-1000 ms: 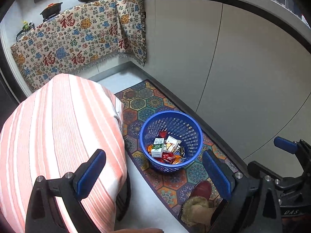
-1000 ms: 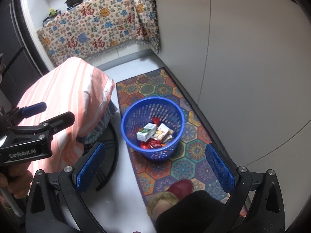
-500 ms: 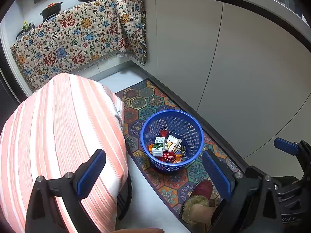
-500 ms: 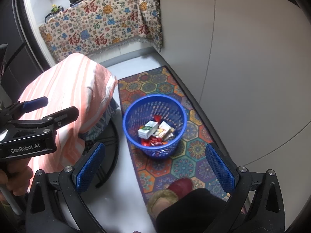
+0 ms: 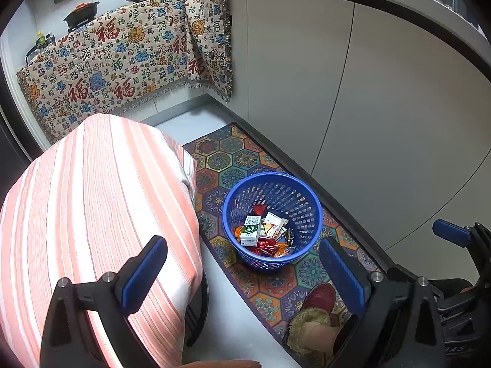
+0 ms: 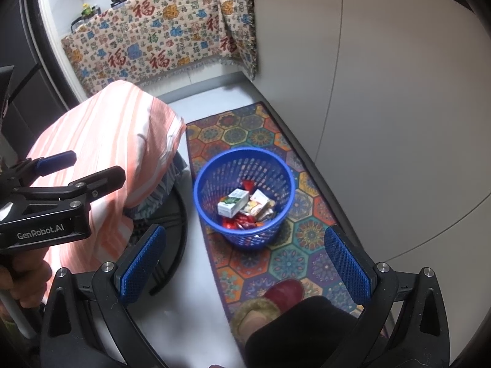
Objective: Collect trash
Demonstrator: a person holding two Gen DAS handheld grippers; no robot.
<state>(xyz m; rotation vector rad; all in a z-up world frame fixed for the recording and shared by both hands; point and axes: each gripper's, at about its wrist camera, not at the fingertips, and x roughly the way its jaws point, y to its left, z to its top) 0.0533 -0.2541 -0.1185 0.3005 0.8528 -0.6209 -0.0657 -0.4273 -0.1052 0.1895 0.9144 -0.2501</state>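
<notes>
- Nearest to me, my left gripper hangs with its jaws spread wide and nothing between them. My right gripper is the same: fully parted, empty, and poised above the floor.
- Just below the grippers, a foot in a red, fleece-lined slipper stands on the hexagon-patterned, multicoloured floor mat, on the near side of the basket.
- The round blue perforated plastic waste basket stands upright on that mat, mouth up, its axis vertical. I judge it light and fairly stiff, with walls that flex if squeezed; the rim looks like the best place to pinch it.
- In the basket's bottom lies the trash. A small white-and-green drink carton lies on its side, its long axis running roughly away from me in the left view. It is probably empty and easily crushed, so I would grip it across its narrow faces.
- Beside the carton are red and orange crinkled foil wrappers, probably light, limp and slippery.
- Left of the basket stands a table draped in orange-and-white striped cloth.
- Beyond the basket, a patterned fabric with red characters hangs over the counter.
</notes>
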